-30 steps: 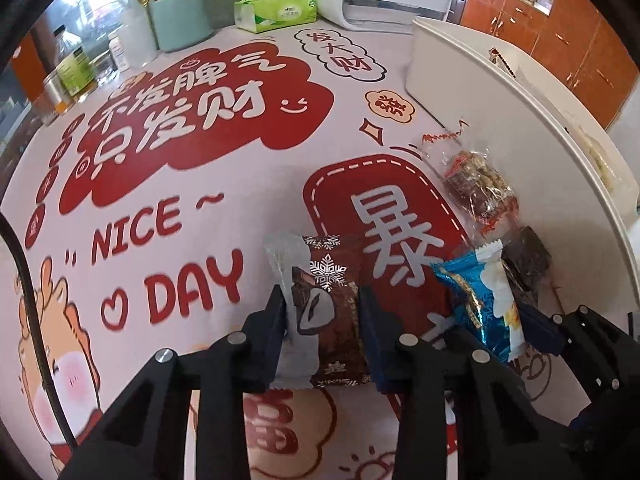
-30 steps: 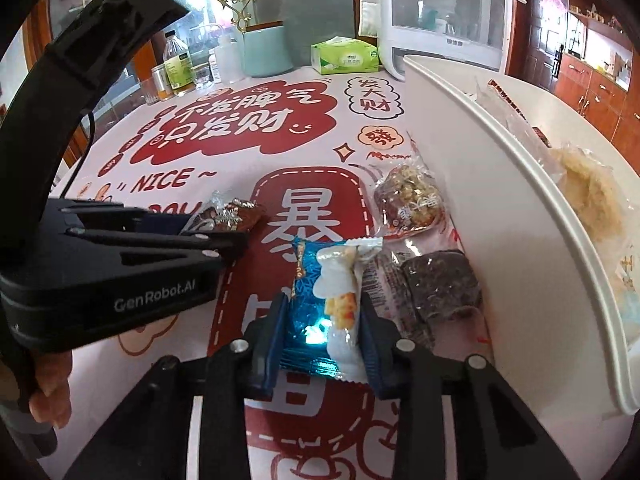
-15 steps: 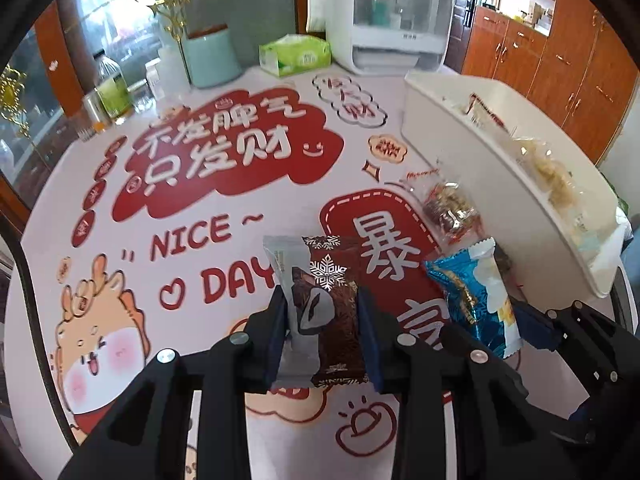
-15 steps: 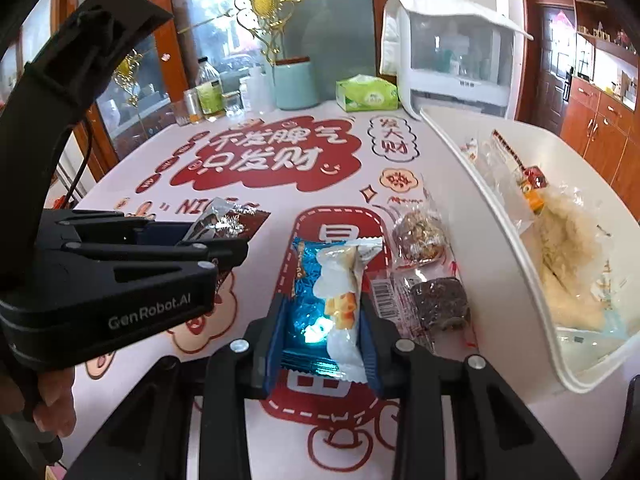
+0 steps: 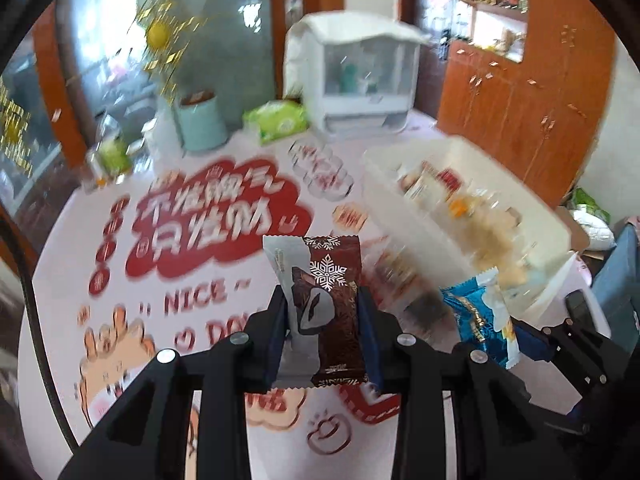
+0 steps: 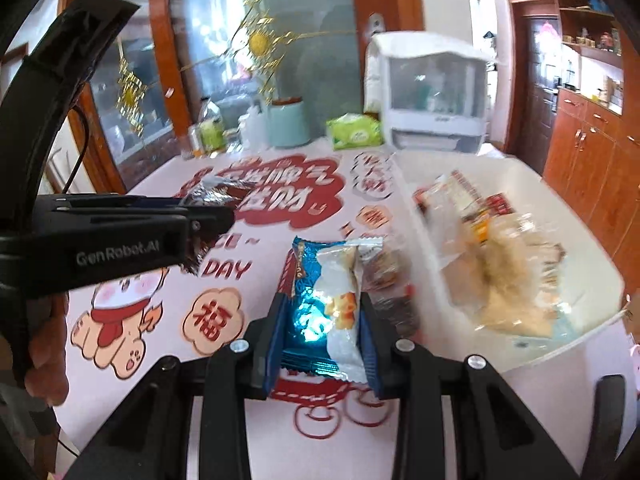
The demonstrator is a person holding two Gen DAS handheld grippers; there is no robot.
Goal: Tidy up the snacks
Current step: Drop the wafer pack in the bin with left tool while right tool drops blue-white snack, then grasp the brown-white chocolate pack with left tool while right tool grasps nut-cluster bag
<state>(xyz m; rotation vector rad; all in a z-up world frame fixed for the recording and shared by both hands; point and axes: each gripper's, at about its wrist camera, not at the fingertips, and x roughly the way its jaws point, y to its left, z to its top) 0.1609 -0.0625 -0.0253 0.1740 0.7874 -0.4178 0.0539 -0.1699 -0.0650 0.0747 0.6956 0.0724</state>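
Snacks are being held in both grippers above the table: the left gripper [image 5: 323, 324] is clamping a brown packet with a white snowflake [image 5: 326, 312] upright between its two fingers, and the right gripper [image 6: 322, 332] is squeezing a blue packet with a white end [image 6: 324, 308] in the same way. Both packets are hanging clear of the printed tablecloth [image 6: 280, 200], whose red and pink slogans are showing beneath them. To the right, a white tray [image 6: 572, 344] is sitting on the table, holding several clear-wrapped snacks [image 6: 504, 276], blurred by motion. Another small wrapped snack [image 6: 388, 272] is lying on the cloth between the blue packet and the tray. At the far edge of the table a green tissue pack [image 6: 354, 132], a pale teal canister [image 6: 287, 124] and a white cabinet with a clear front [image 6: 432, 104] are standing in a row.
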